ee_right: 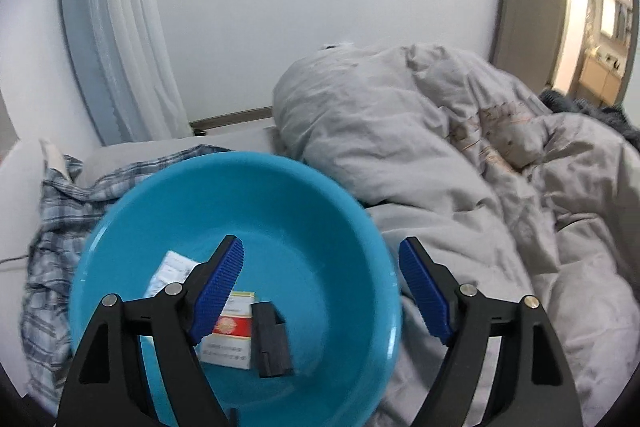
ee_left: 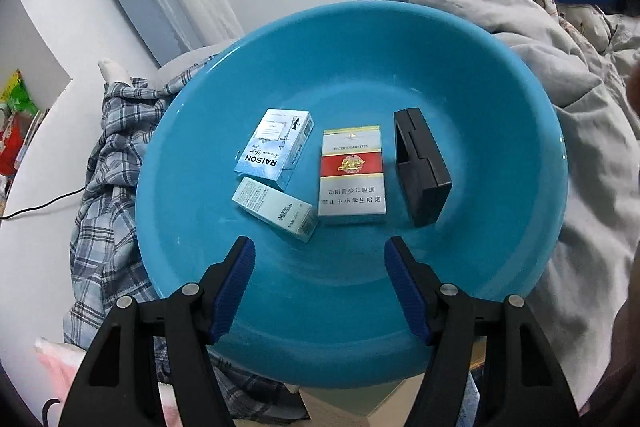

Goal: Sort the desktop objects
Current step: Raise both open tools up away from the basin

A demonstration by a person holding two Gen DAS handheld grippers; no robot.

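A blue basin (ee_left: 460,87) holds a light blue RAISON pack (ee_left: 274,149), a small pale box (ee_left: 276,209), a red-and-white cigarette pack (ee_left: 352,175) and a black box (ee_left: 422,167) standing on edge. My left gripper (ee_left: 320,251) is open and empty above the basin's near side. In the right wrist view the basin (ee_right: 320,227) is low and left, with the red-and-white pack (ee_right: 230,331), the black box (ee_right: 272,339) and a pale pack (ee_right: 170,269) inside. My right gripper (ee_right: 322,263) is open and empty above the basin's right rim.
A grey rumpled duvet (ee_right: 460,167) lies to the right of the basin. A plaid shirt (ee_left: 116,147) lies to its left. White curtains (ee_right: 120,27) hang behind. A wooden block (ee_left: 360,403) sits under the basin's near edge. Colourful packets (ee_left: 16,115) are at the far left.
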